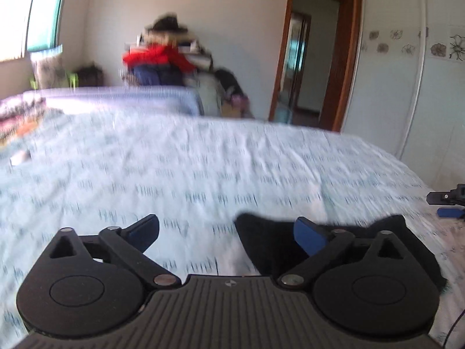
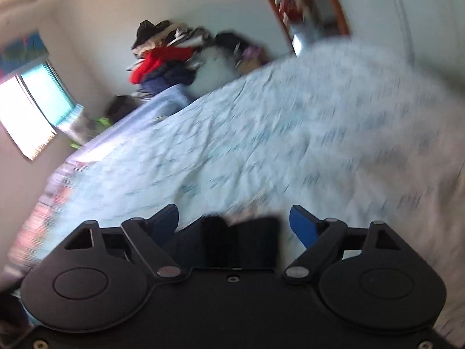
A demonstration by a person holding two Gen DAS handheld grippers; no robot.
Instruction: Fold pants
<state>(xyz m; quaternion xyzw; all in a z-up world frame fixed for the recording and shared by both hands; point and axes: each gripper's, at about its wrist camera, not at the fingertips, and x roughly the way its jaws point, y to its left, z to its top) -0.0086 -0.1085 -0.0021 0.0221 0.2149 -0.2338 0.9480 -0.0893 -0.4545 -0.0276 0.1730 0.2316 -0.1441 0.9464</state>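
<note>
Black pants [image 1: 270, 250] judged soft, limp, light; hem or waistband edge best pinched. Left gripper [image 1: 226, 232], right gripper [image 2: 232, 226] spread wide, nothing held.

Daylight from window [image 1: 43, 14] at upper left, blown out to white glare. Both views motion-blurred; right wrist view worse, bedsheet [image 2: 261, 133] smeared at right. Fisheye bends edges, corners dark.

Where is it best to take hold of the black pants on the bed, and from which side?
Probably the raised corner of the pants: it is a free edge on the bed, just ahead of the open left gripper. Come from the near side, low. The rest is hidden.
</note>
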